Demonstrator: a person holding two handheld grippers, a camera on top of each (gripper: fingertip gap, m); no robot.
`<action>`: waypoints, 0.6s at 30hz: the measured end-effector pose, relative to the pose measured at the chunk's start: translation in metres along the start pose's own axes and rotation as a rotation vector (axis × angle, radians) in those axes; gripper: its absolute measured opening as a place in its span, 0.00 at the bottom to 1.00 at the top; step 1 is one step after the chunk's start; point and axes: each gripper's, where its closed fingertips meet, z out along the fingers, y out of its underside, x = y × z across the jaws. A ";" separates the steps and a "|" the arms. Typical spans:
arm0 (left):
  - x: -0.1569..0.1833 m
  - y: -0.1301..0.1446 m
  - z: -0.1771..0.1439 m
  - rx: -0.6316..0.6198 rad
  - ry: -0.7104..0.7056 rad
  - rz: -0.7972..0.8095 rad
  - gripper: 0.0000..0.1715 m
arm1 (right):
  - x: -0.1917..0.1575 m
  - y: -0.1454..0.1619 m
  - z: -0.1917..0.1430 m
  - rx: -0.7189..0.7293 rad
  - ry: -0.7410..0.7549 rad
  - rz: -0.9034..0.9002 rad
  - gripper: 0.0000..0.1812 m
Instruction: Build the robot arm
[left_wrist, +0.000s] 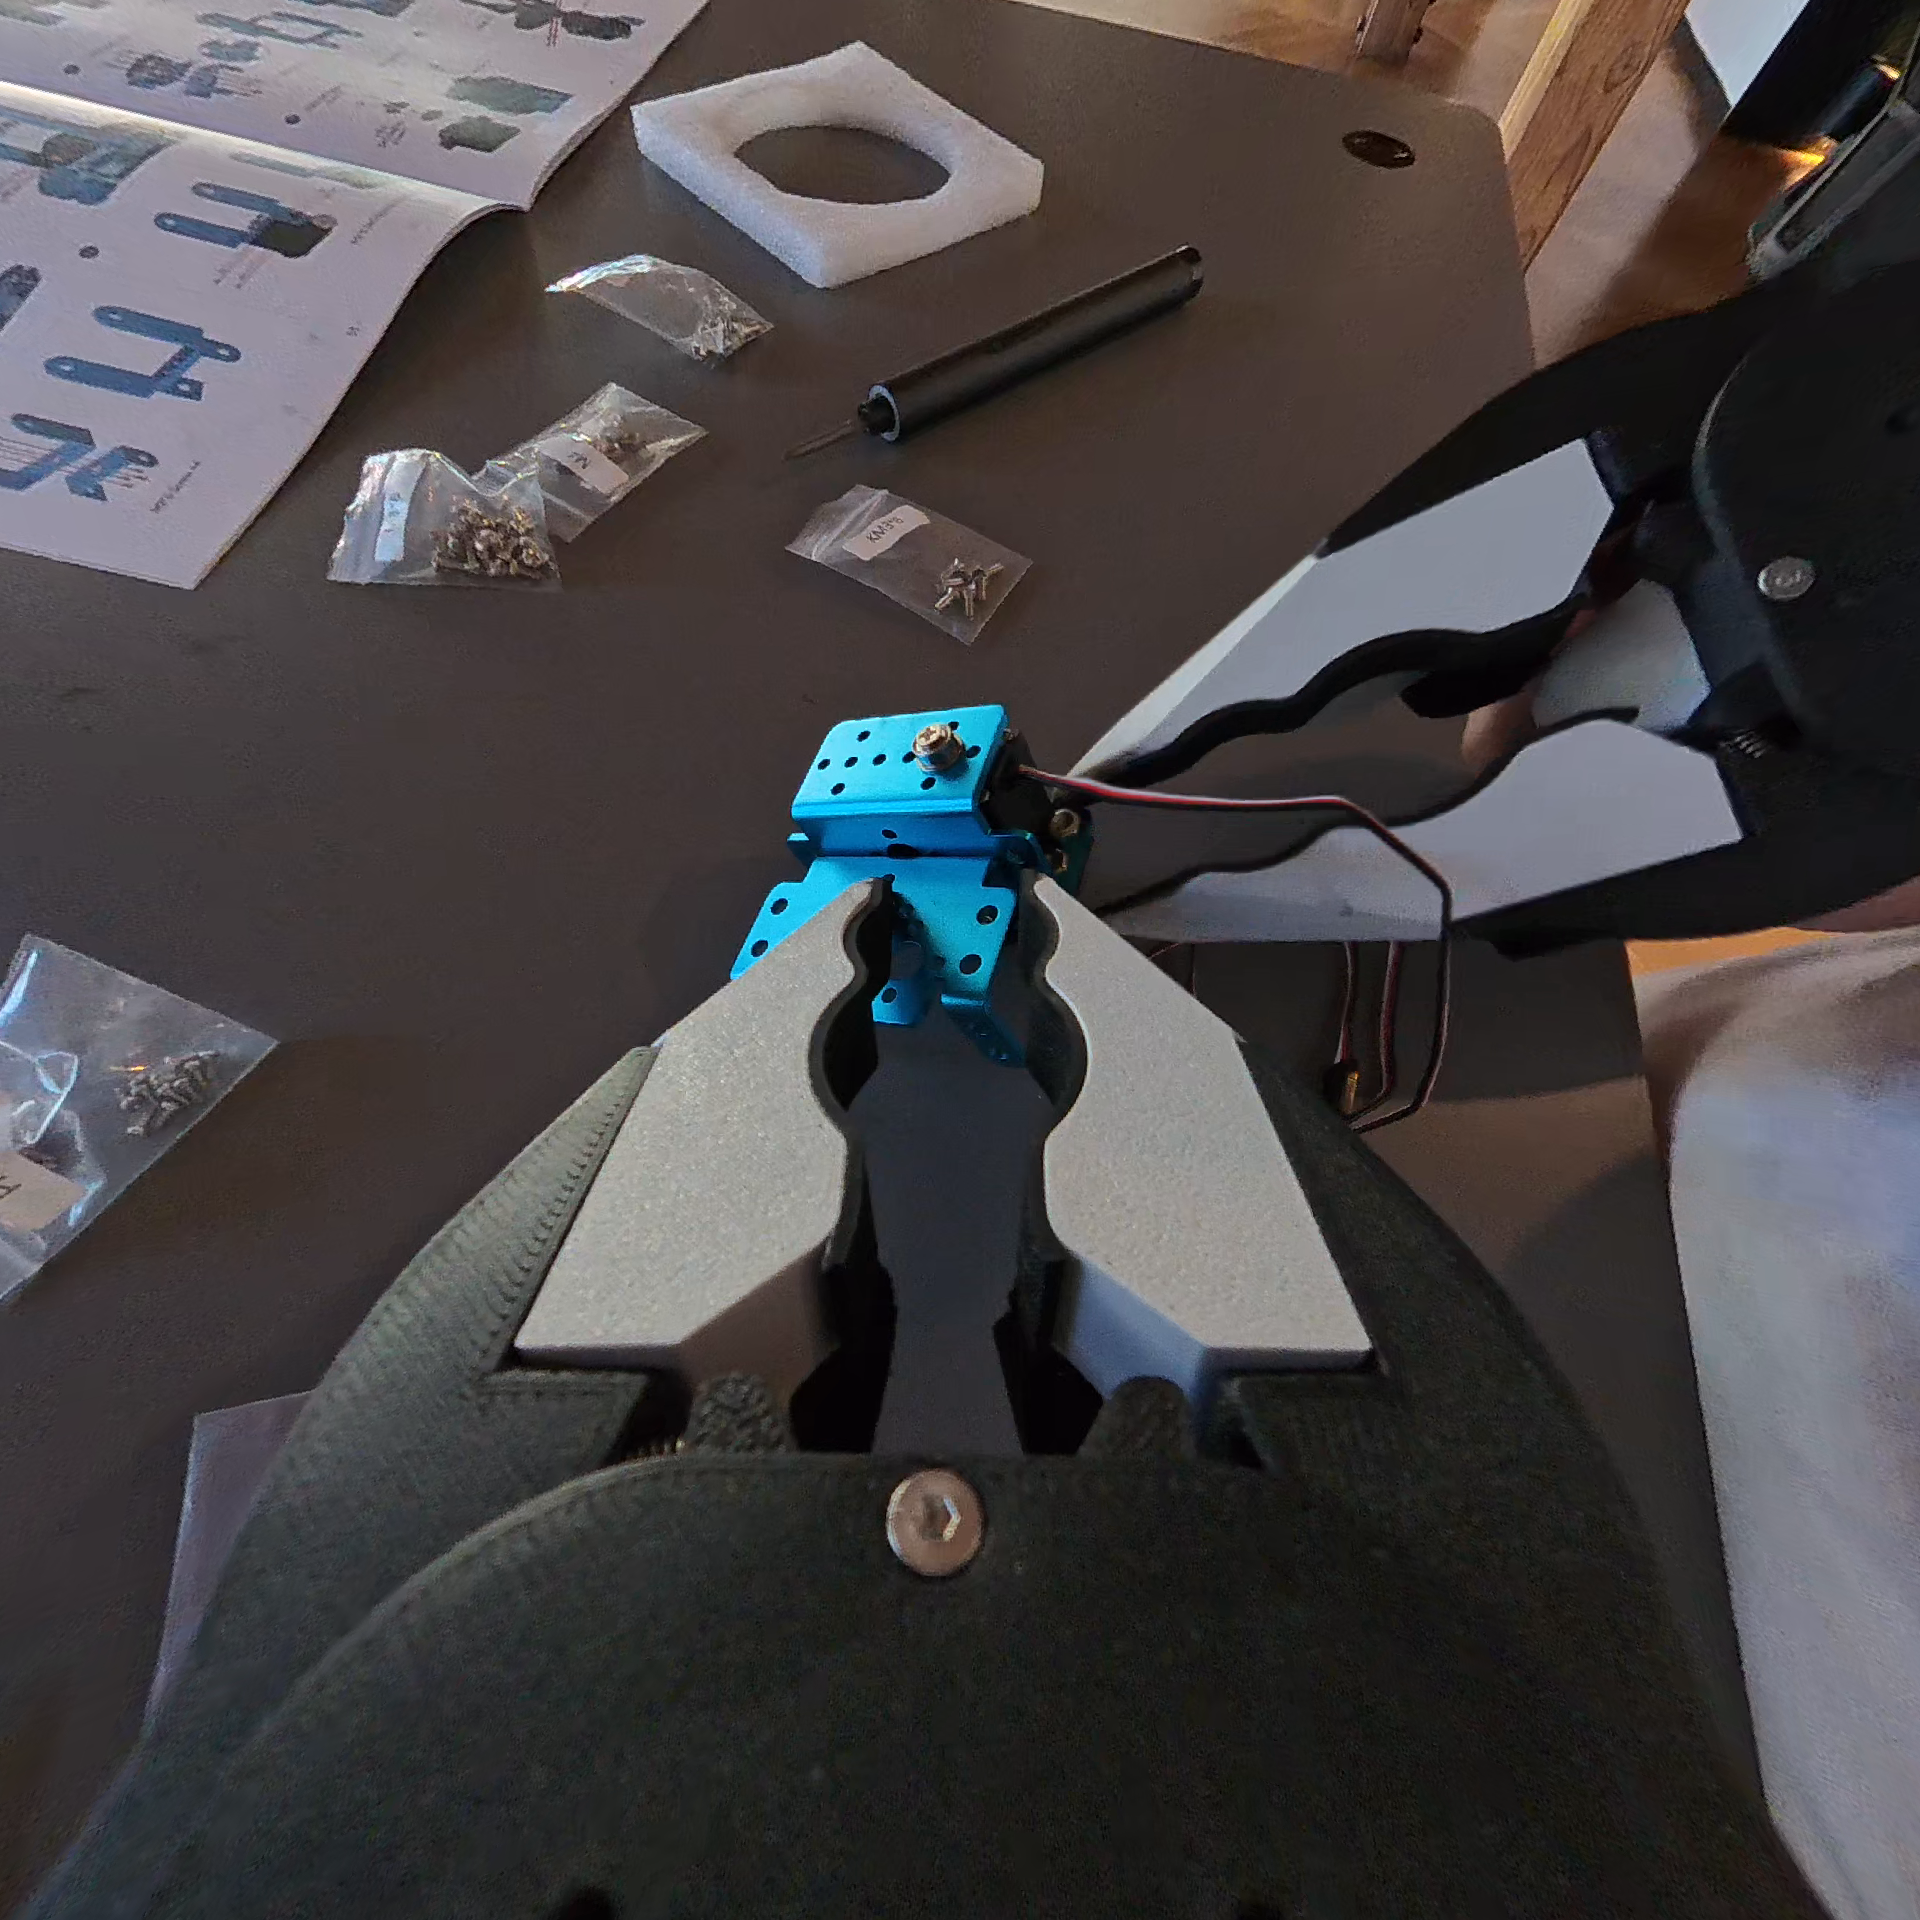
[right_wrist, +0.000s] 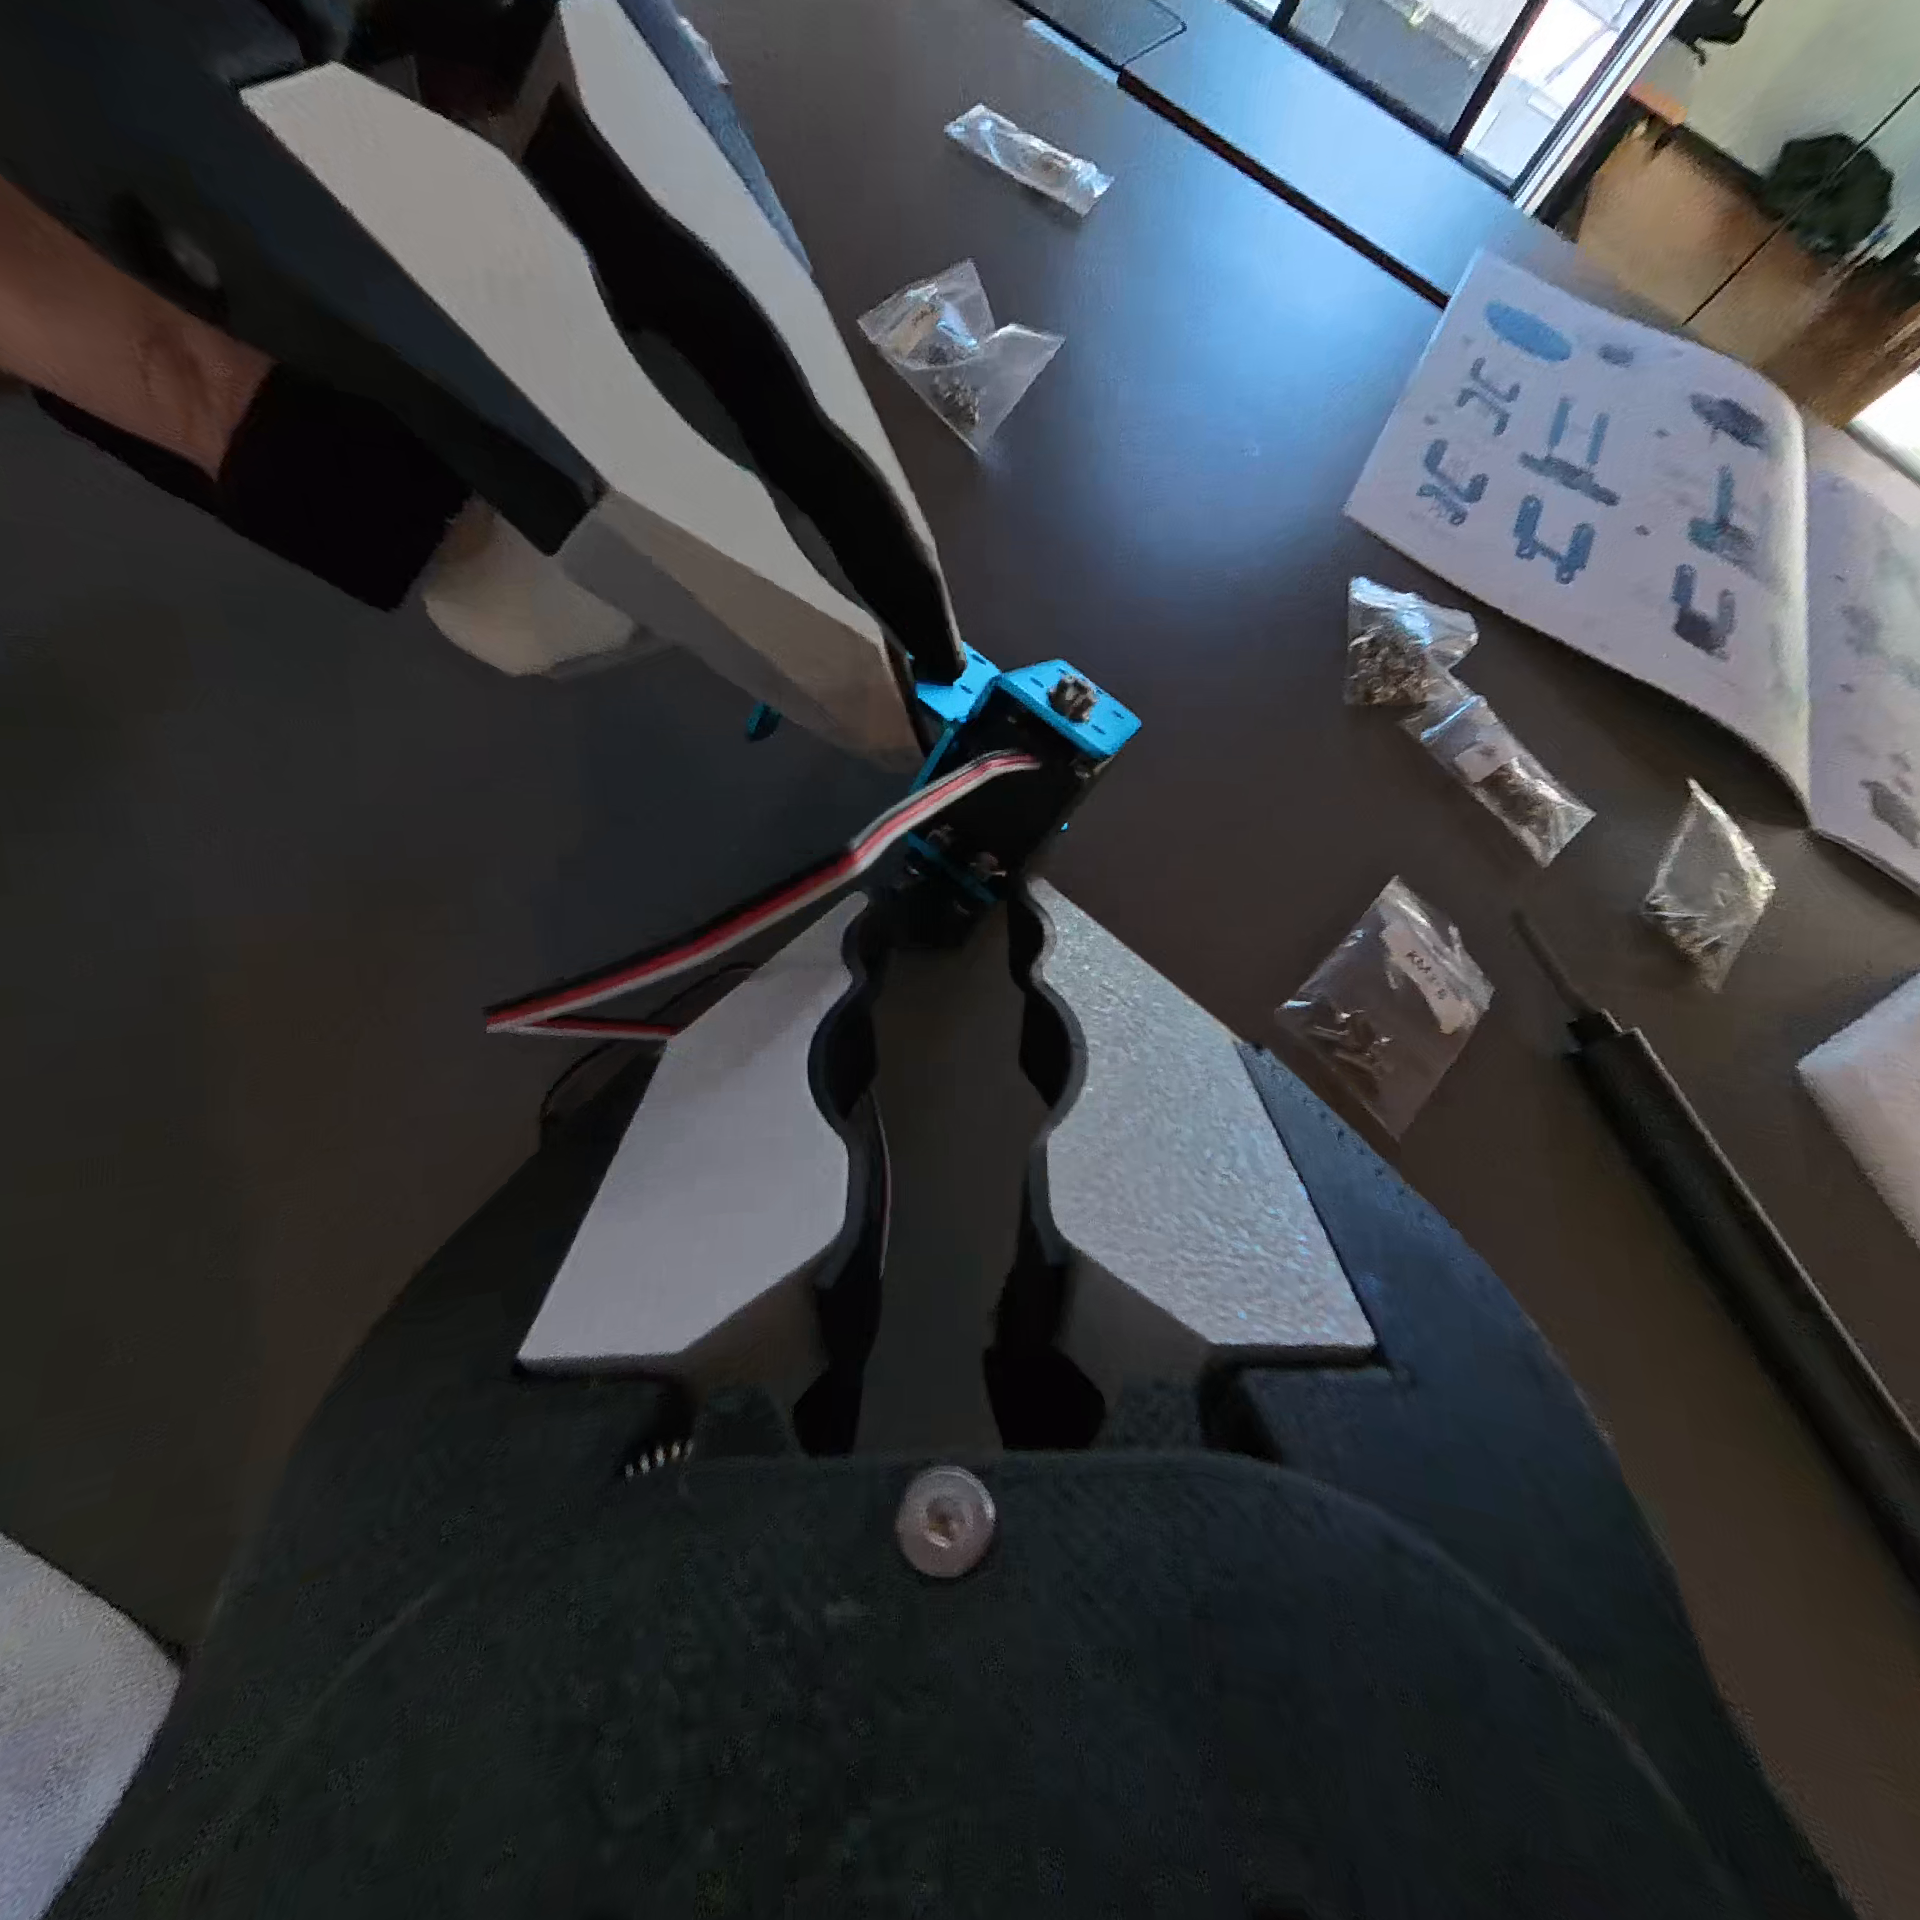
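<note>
Grippers are both closing on one small assembly held above the dark table (left_wrist: 312, 727). The left gripper (left_wrist: 956, 883) is pinching the lower blue bracket (left_wrist: 883, 935) of the assembly between its fingertips, jaws nearly together with only the bracket's width between them. The right gripper (right_wrist: 940, 894) is coming in from the side and is gripping the end where the black servo body (right_wrist: 1039, 769) sits, its jaws likewise narrowed onto the part.

The blue bracket assembly (left_wrist: 899, 790) is sitting between the two tools, clear of the table as far as can be judged. A bolt head (left_wrist: 935, 746) is standing proud of its top face, and a red, white and black servo cable (right_wrist: 727, 914) is trailing loose from the servo toward the right gripper.

Handling judgement: the assembly appears light and rigid, being thin perforated metal, with smooth faces likely to slip under a light pinch. Flat bracket flanges are offering the best hold; the cable and its exit point look like the fragile parts and should not be clamped or pulled.

Lying on the table well apart from the assembly: several clear screw bags (left_wrist: 447, 520), a black screwdriver (left_wrist: 1039, 343), a white foam frame (left_wrist: 831, 156) and an open instruction booklet (left_wrist: 156, 312).
</note>
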 end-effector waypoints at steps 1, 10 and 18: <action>0.000 0.000 0.000 -0.001 -0.001 0.002 0.14 | -0.001 0.000 0.000 -0.001 0.011 -0.018 0.13; 0.001 0.000 0.000 -0.001 -0.002 0.009 0.14 | 0.002 -0.003 -0.003 0.002 0.034 -0.040 0.13; 0.000 0.000 0.000 0.000 -0.003 0.007 0.14 | -0.008 -0.008 -0.008 0.010 0.022 -0.102 0.12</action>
